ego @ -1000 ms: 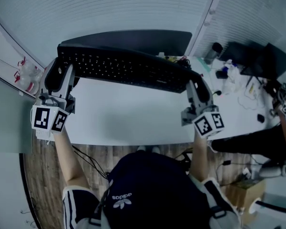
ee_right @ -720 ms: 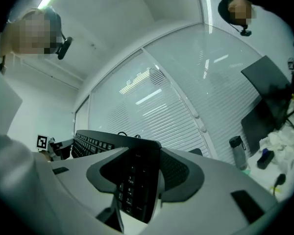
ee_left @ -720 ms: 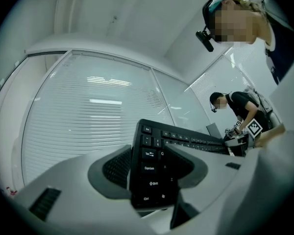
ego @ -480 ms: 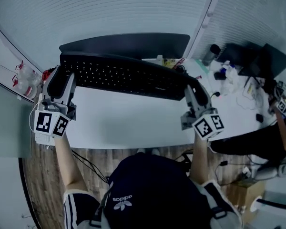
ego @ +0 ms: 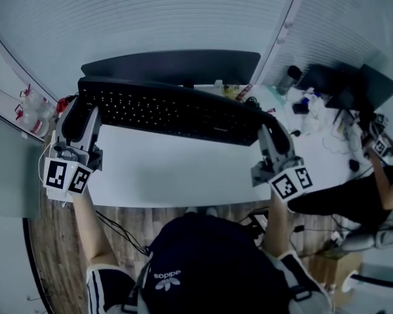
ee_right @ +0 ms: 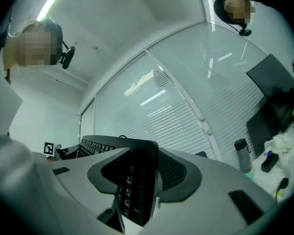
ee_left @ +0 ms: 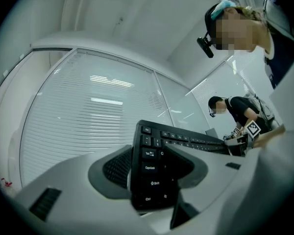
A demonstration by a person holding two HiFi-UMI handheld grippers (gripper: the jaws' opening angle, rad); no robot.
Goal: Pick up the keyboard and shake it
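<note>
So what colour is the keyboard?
The keyboard is black, with small pale letters on its keys; the head view shows it best.

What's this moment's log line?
keyboard: held above table | left gripper: shut on keyboard | right gripper: shut on keyboard, jaws just closed further

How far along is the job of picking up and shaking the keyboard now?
Done: the long black keyboard is up off the white table. In hand: the left gripper clamps one end; the right gripper, its jaws having just closed further, holds the other. Remaining: the shaking.
</note>
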